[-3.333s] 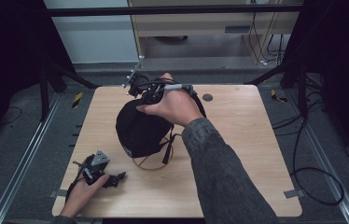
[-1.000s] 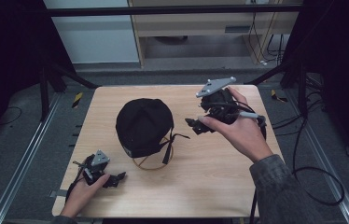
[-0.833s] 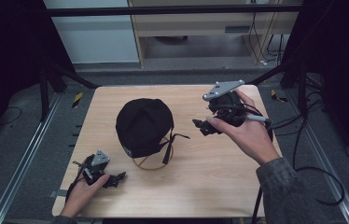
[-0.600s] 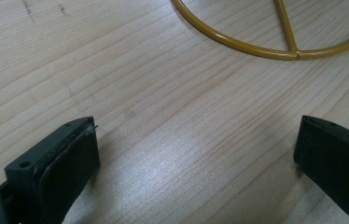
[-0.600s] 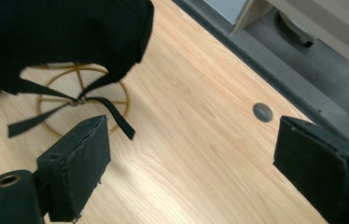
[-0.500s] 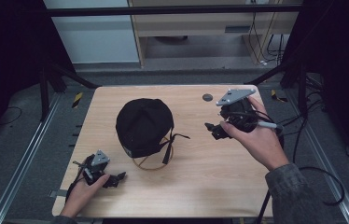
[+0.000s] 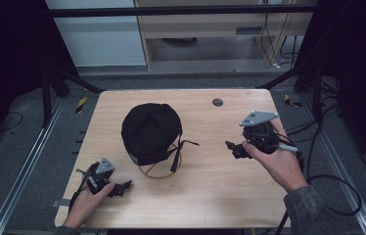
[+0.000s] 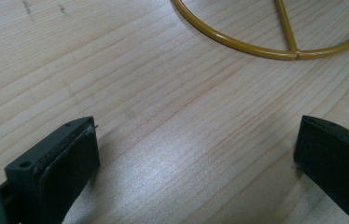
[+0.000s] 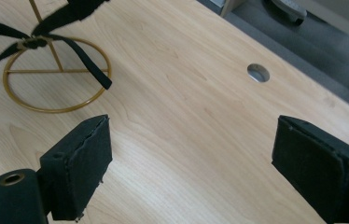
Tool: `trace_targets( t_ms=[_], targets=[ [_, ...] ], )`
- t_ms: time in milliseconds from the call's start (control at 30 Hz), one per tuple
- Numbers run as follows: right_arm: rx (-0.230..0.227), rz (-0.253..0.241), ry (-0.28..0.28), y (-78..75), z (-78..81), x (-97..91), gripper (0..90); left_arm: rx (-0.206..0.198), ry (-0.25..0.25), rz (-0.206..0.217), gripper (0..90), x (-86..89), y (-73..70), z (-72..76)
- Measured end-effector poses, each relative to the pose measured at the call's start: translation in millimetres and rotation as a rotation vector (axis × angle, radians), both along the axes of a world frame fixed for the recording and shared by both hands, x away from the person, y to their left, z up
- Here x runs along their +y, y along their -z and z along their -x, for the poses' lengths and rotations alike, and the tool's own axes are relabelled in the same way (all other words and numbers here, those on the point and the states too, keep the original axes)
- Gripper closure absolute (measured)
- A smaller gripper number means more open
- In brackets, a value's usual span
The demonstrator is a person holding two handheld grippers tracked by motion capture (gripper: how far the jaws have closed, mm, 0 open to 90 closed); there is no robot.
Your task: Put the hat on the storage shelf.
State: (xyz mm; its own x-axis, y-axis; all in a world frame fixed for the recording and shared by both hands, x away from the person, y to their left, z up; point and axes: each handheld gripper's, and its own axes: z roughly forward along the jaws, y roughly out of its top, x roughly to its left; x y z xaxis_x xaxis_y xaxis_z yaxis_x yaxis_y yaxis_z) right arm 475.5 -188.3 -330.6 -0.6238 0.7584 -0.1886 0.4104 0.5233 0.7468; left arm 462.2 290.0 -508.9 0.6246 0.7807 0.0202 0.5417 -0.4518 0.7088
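A black cap sits on a gold wire stand whose ring base rests on the wooden table. Black straps hang from the cap over the ring base. My right gripper is held to the right of the cap, open, with nothing between its pads. My left gripper rests on the table near the front left corner, open and empty, with its jaws turned toward the gold ring.
A round cable hole sits in the table's far right part. Metal rails and dark frame legs flank the table, and cables trail on the floor at the right.
My right gripper let go of the cap on the stand and drew back to the right and toward the near edge, now open and empty. The left gripper stayed put.
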Motion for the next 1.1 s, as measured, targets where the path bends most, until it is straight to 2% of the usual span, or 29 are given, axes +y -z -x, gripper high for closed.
trace_targets(
  t_ms=[367,733,933,1100],
  targets=[
    [0.077,-0.04,0.034,50.8,-3.4,-12.6,12.0,0.0,0.0,0.0,0.0,0.0,0.0,0.0],
    [0.168,-0.067,0.058,106.5,-5.6,-15.3,12.0,0.0,0.0,0.0,0.0,0.0,0.0,0.0],
    [0.206,-0.081,0.08,130.3,-7.7,-15.4,11.9,0.0,0.0,0.0,0.0,0.0,0.0,0.0],
    [0.236,-0.101,0.108,144.3,-10.6,-16.5,11.5,0.0,0.0,0.0,0.0,0.0,0.0,0.0]
  ],
)
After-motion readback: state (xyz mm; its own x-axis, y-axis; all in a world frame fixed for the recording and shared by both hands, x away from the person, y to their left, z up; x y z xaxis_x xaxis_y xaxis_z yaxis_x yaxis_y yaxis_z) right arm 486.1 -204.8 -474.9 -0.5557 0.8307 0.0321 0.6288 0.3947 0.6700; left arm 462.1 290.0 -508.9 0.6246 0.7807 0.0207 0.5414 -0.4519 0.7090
